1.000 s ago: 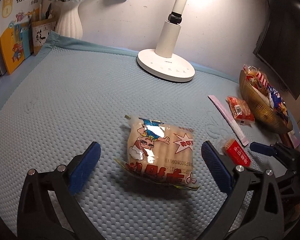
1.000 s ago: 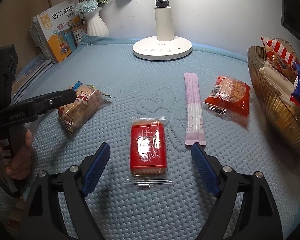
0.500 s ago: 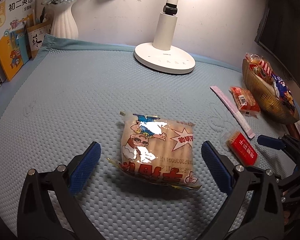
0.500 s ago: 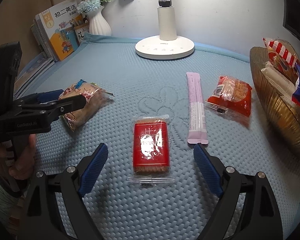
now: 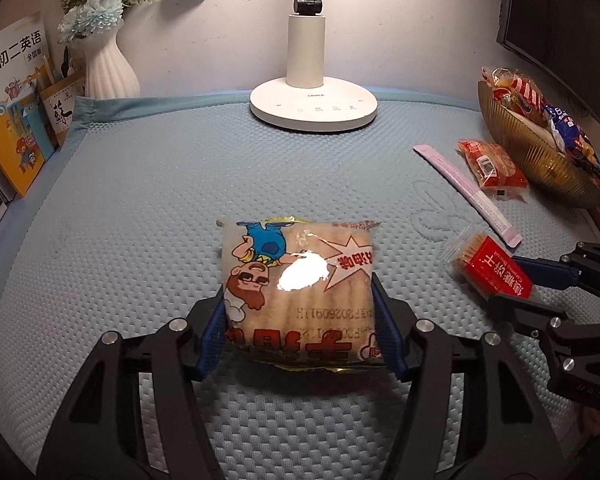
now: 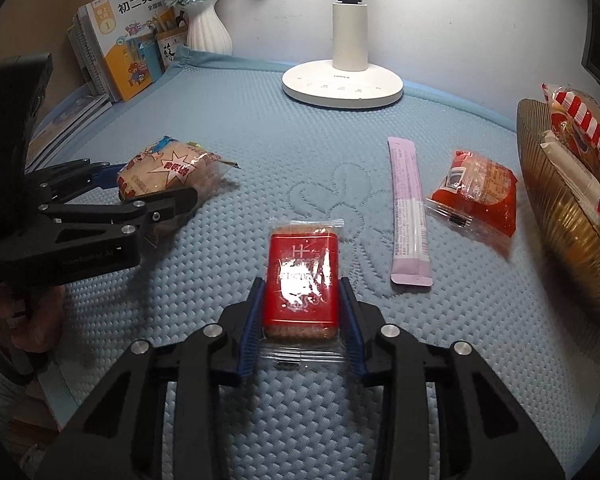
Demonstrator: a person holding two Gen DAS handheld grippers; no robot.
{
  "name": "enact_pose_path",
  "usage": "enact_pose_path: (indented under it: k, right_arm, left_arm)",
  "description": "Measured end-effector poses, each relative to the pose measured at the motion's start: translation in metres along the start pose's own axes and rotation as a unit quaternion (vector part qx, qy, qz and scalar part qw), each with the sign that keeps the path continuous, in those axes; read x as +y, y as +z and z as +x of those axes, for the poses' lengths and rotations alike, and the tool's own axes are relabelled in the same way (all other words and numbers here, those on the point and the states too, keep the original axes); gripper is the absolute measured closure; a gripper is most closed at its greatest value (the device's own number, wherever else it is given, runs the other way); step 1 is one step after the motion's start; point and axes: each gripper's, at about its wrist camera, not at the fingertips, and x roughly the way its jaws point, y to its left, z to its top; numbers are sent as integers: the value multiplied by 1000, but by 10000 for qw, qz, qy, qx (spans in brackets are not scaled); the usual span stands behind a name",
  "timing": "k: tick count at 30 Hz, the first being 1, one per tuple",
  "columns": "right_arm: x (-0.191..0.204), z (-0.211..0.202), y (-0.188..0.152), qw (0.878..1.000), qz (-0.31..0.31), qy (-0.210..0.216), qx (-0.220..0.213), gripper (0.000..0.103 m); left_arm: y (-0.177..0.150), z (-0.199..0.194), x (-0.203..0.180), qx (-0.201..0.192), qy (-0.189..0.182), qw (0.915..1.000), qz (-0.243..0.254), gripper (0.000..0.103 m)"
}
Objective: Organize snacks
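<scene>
Left wrist view: left tool (image 5: 298, 320) has just been closing and its blue pads now press both short sides of the cartoon snack bag (image 5: 298, 288), which lies flat on the blue table mat (image 5: 140, 220), directly ahead between the jaws, long axis across them. Gold bowl (image 5: 540, 160), already holding packets, sits far right of that bag, past the pink stick sachet (image 5: 466, 190) and orange-red packet (image 5: 490, 166); the bag is the item farthest from the bowl. The white lamp (image 5: 314, 104) stands behind, mid-table. Right wrist view: right tool (image 6: 300, 312) has also just been closing, now narrow and clamped on the long edges of the red biscuit pack (image 6: 300, 280), whose long axis runs straight along the fingers. From this pack the gold bowl (image 6: 560, 216) is up and to the right, with the pink stick sachet (image 6: 408, 212) and orange-red packet (image 6: 478, 196) lying between. Judgement: right tool is nearer the bowl, so it likely carries rightward first; both packs still rest on the mat, not yet lifted.
</scene>
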Motion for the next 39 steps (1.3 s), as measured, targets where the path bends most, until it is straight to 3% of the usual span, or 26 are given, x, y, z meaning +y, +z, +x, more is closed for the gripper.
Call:
enact_pose_path:
  k: [20,30,35,39]
  right_arm:
    - [-7,-20,4,9991,-63,-46,-427,69]
    - [-15,-32,7,9984,44,4,-569,69]
    - [-39,-46,12,9952,613,268,-714,69]
    - [-70,-97,25,9838,1042,587,-1337,69]
  left_arm:
    - [-1,-4,9,-110,-158,9995,-240,41]
    - [-2,-8,5,-173,70,9995,-244,42]
    - [1,-32,-4,-283,-284,9985,-381,42]
    - [42,-56,-35,-655,-920,9929,-378,42]
